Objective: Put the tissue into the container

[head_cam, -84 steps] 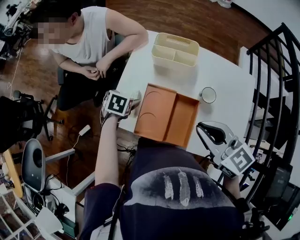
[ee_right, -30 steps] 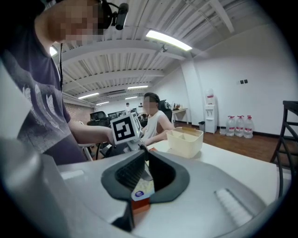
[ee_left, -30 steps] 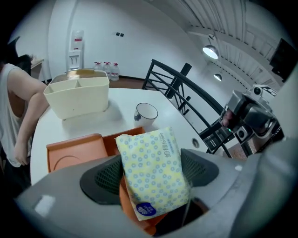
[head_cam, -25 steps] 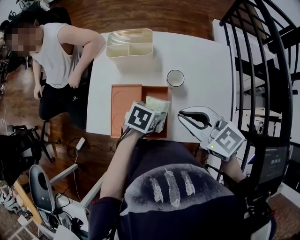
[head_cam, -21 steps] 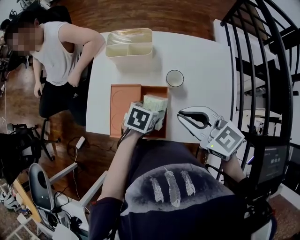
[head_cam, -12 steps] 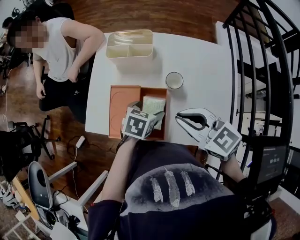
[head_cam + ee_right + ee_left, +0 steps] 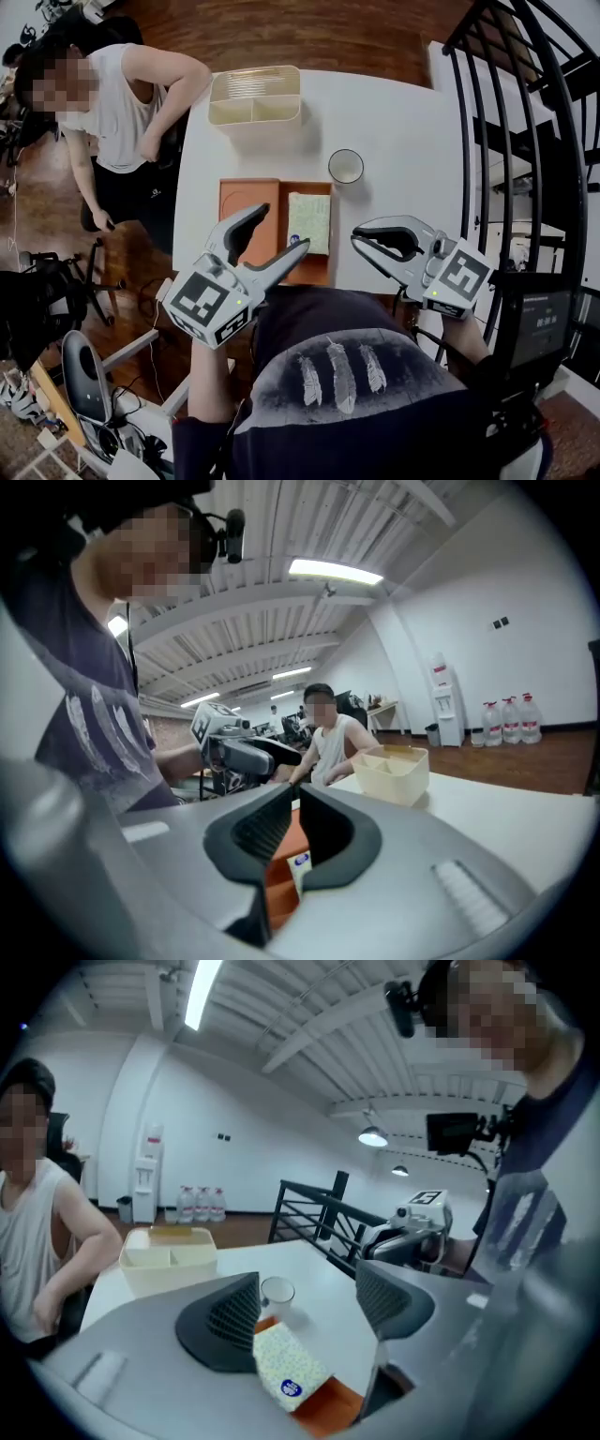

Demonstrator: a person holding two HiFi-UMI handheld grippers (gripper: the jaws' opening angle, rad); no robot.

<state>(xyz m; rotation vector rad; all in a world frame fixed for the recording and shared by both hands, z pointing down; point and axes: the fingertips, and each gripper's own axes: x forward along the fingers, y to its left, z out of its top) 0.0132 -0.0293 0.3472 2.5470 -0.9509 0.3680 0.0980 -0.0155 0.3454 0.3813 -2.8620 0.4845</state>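
Observation:
A pale speckled tissue pack lies flat in the right compartment of the orange container near the table's front edge. My left gripper hangs over the container's near side, pulled back from the pack. Its jaws are apart and closing, with nothing pressed between them. In the left gripper view the tissue pack shows ahead of the left gripper, untouched, on the orange container. My right gripper is held to the right of the container, shut on nothing; the right gripper has its tips touching.
A cream divided organizer stands at the table's far edge, and a white cup sits just beyond the container. A person stands at the table's left side. A black railing runs along the right.
The left gripper has let go of the tissue pack and drawn back toward me and to the left. The pack now rests in the container. The right gripper has barely moved.

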